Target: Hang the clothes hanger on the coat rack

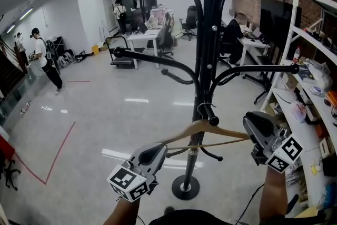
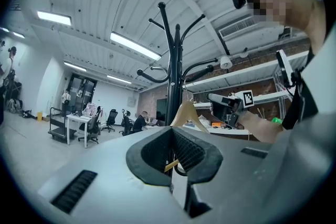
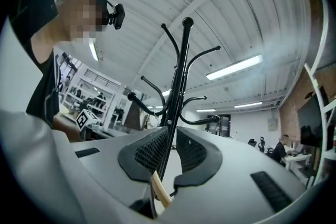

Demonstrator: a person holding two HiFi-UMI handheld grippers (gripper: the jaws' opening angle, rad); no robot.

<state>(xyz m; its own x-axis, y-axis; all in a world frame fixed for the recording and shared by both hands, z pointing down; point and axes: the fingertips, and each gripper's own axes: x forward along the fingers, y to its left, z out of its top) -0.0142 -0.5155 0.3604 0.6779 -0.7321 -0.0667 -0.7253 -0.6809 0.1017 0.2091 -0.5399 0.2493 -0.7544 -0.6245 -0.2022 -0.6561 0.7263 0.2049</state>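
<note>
The black coat rack (image 1: 206, 60) stands straight ahead, its round base (image 1: 185, 187) on the floor. A wooden clothes hanger (image 1: 202, 126) is level in front of the pole, and its metal hook (image 1: 203, 109) loops over a short lower peg (image 1: 211, 117). My left gripper (image 1: 158, 151) is shut on the hanger's left end. My right gripper (image 1: 253, 125) is shut on its right end. In the left gripper view the hanger (image 2: 186, 112) shows beyond the left gripper (image 2: 176, 157). In the right gripper view the right gripper (image 3: 167, 157) pinches the wooden hanger (image 3: 160, 190), with the rack (image 3: 176, 97) behind.
White shelving (image 1: 308, 92) full of clutter runs along the right, close to my right arm. Long curved rack arms (image 1: 158, 58) reach left and right above the hanger. Desks and chairs (image 1: 152, 34) and a person (image 1: 45, 63) are far back. Red tape lines (image 1: 58, 153) mark the floor.
</note>
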